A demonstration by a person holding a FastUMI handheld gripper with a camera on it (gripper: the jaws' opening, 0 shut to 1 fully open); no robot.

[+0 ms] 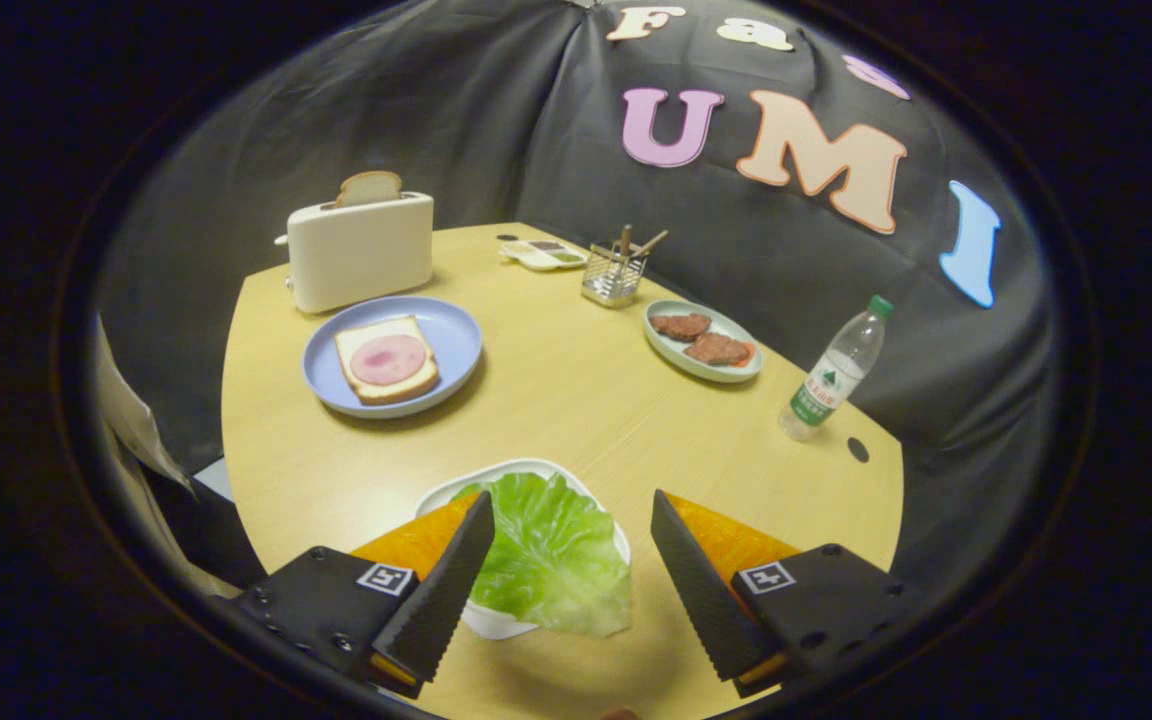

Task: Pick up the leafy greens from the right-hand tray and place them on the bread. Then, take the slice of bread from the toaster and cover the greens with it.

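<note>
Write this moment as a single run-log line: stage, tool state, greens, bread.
stage: approaching greens | tool: open, straddling leafy greens, no grip | greens: in white tray | bread: one slice on blue plate, one in toaster

One finger (446, 590) covered the near edge of the white tray (526, 470) and a corner of the leafy greens (551, 555) lying between the spread fingers. Well beyond them, the slice of bread (369, 187) stood in the toaster (361, 250) with all but its top sunk in the slot. The sticks in the wire holder (614, 275) and the contents of the small flat tray (544, 254) behind it were too small to tell.
</note>
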